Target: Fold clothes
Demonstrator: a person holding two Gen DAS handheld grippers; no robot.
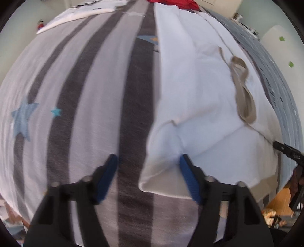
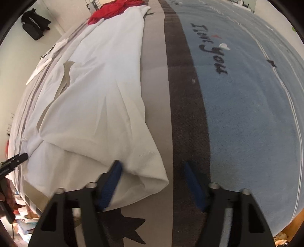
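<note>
1. At the near edge of the bed (image 1: pixel 79 79), a white garment (image 1: pixel 199 91) lies lengthwise on the striped cover, its hem end nearest, likely laid flat for folding.
2. The left hand-held gripper (image 1: pixel 148 171) straddles the hem's left corner, jaws apart, not yet pinching.
3. The right hand-held gripper (image 2: pixel 152 176) straddles the right corner (image 2: pixel 155 178), also unclenched.
4. Bare cover flanks the garment; a red garment (image 2: pixel 114 9) lies at the far end.
</note>
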